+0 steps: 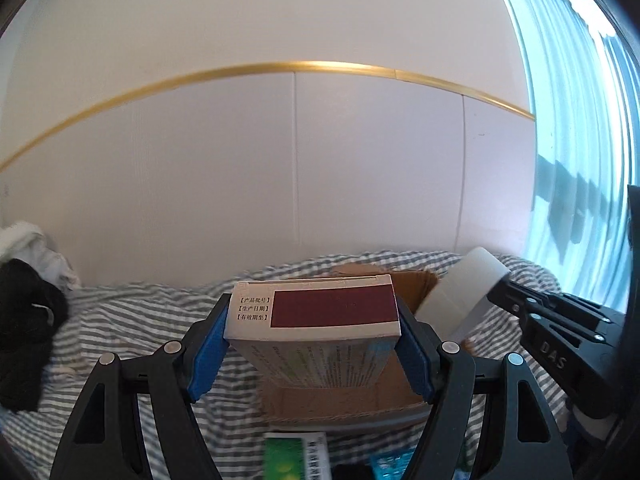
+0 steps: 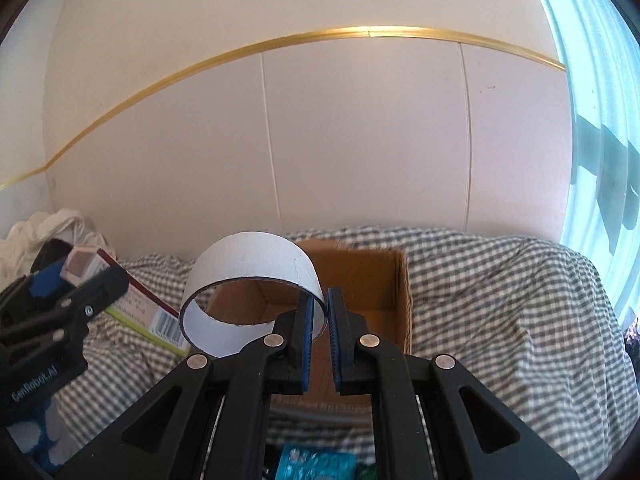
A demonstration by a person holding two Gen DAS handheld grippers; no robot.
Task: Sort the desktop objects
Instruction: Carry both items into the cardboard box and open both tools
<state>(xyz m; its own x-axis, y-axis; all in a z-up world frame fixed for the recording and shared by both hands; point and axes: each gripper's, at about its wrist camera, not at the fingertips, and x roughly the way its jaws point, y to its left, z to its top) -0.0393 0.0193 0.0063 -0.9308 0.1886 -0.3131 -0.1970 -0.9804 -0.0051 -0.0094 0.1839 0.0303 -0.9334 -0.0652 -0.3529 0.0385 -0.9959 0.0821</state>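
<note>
Left wrist view: left gripper (image 1: 312,340) is clamping a medicine box (image 1: 316,312) between wide-set blue pads, above the cardboard box (image 1: 408,284) on checked cloth (image 1: 120,320). Right gripper (image 2: 320,320), jaws nearly closed, is pinching the white tape roll (image 2: 248,268) wall at 11 o'clock; dark clothing (image 1: 24,320) is lying at 9 o'clock.

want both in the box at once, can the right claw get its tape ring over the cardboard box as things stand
Probably yes: the right claw pinches the tape ring before the open cardboard box; nothing blocks it, and the left claw is off aside.
</note>
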